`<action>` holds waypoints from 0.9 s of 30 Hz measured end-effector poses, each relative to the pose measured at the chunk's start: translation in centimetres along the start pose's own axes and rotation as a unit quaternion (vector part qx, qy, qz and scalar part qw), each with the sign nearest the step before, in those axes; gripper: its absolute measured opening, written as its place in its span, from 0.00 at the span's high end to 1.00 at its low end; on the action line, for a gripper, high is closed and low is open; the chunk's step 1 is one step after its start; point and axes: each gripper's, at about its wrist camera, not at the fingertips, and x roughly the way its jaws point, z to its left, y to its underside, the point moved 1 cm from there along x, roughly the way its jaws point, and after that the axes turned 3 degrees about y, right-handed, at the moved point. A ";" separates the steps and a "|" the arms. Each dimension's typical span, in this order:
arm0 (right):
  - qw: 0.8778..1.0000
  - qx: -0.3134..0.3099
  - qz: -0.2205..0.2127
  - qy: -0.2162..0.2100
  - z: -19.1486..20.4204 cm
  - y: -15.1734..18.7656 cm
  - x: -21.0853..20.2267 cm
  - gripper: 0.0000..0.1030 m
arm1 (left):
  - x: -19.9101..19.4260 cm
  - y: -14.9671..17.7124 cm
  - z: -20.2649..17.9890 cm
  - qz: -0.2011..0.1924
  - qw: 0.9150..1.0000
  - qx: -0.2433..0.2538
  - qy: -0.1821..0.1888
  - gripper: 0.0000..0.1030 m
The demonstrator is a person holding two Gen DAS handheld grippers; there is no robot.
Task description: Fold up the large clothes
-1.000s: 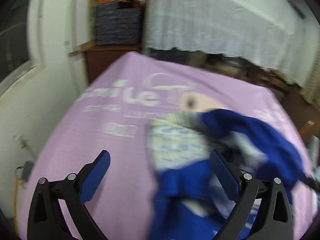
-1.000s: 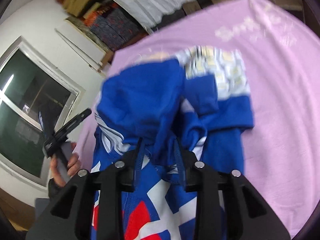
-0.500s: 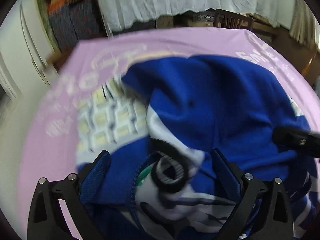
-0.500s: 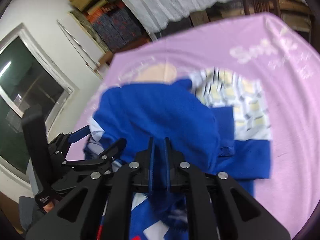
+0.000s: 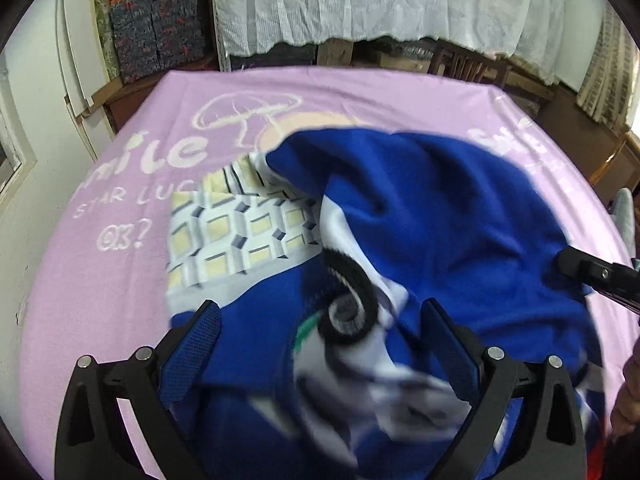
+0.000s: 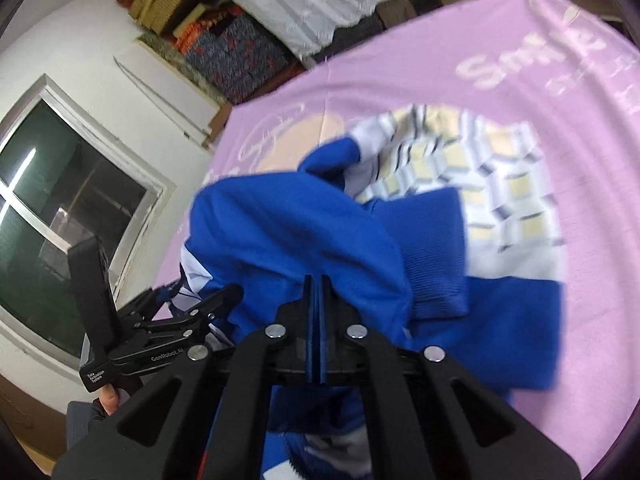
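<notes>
A large blue garment [image 5: 440, 208] with white panels lies bunched on the pink sheet [image 5: 120, 280], and its black ribbed collar [image 5: 352, 300] is curled up in front. My left gripper [image 5: 320, 312] stands open just above the collar, with cloth between its blue pads but not pinched. In the right wrist view my right gripper [image 6: 316, 280] is shut on a fold of the blue garment [image 6: 288, 240]. That same right gripper [image 5: 592, 272] grips the garment's right edge in the left wrist view. The left gripper [image 6: 208, 300] shows at the garment's left side.
A folded checked cloth [image 5: 240, 232] lies under the blue garment's far left part. Past the pink sheet's far edge hang a white curtain [image 5: 380, 0] and stand stacked boxes [image 5: 156, 28]. A window [image 6: 52, 220] is at the left. A hand [image 5: 628, 392] shows at the right edge.
My left gripper has swung from the bare pink sheet to over the garment's collar and come lower. My right gripper's jaws have gone from part open to shut on the blue cloth.
</notes>
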 end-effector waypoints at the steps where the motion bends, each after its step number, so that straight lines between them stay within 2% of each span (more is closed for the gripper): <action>1: 1.000 0.000 -0.007 -0.002 -0.1 0.2 -0.7 0.94 | -0.8 0.3 -0.2 -0.004 1.000 0.002 0.005 0.03; 5: 1.000 -0.006 -0.016 -0.019 0.3 1.7 -3.3 0.94 | -3.0 2.3 -1.8 -0.009 0.999 0.036 0.012 0.03; 10: 0.999 -0.023 0.022 -0.018 1.8 4.0 -2.4 0.94 | -0.7 4.6 -3.2 0.032 0.996 0.075 -0.025 0.03; 11: 0.999 -0.022 0.030 -0.010 1.7 4.2 -1.8 0.94 | 0.0 4.9 -3.0 0.047 0.996 0.074 -0.027 0.03; 14: 0.998 -0.005 0.065 0.006 0.7 4.4 0.2 0.97 | 0.3 4.8 -2.0 0.051 0.997 0.051 -0.004 0.03; 16: 0.997 0.019 0.076 -0.012 -0.4 4.2 0.7 1.00 | 0.5 4.9 -1.3 0.052 0.998 0.037 0.010 0.03; 18: 0.995 0.052 0.082 -0.039 -1.5 4.1 0.7 1.00 | 0.2 5.1 -1.3 0.051 0.998 0.037 0.005 0.03; 20: 0.994 0.061 0.076 -0.047 -1.9 4.3 0.0 0.99 | -0.3 5.2 -1.0 0.048 0.998 0.036 -0.007 0.03; 22: 0.995 0.058 0.056 -0.051 -1.8 4.4 -1.6 0.97 | -2.0 5.1 -0.2 0.028 0.999 0.029 -0.007 0.03; 24: 0.997 0.049 0.034 -0.047 -1.5 4.7 -3.4 0.87 | -4.1 5.3 1.2 0.007 1.000 0.015 0.005 0.03; 26: 0.999 0.042 0.011 -0.033 -1.8 5.2 -5.6 0.69 | -5.2 5.4 2.5 -0.005 1.000 0.006 0.004 0.03; 27: 0.999 0.044 0.005 -0.026 -2.3 5.5 -6.5 0.66 | -5.8 5.7 3.5 -0.010 1.000 -0.001 -0.003 0.03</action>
